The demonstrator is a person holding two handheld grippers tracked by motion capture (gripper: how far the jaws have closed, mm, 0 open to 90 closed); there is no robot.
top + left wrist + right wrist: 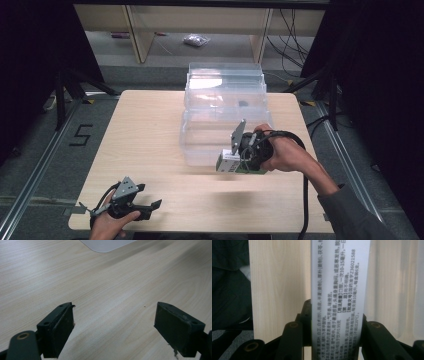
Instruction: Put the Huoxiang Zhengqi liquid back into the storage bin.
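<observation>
High view: right gripper (231, 162) clamps small white-and-green cardboard box (229, 164), held above light wooden table (150, 130), just in front of clear plastic lidded bin (225, 107) standing mid-table. Left gripper (150, 207) rests near table's front left corner, well apart from box, jaws spread wide with nothing between them.

Right gripper view: white box face with black printed text (338, 290) pinched between both jaws.

Left gripper view: open jaws over bare wood, bin corner (106, 245) at top.

Box (235, 163) before bin (225, 115), above table (150, 135)
</observation>
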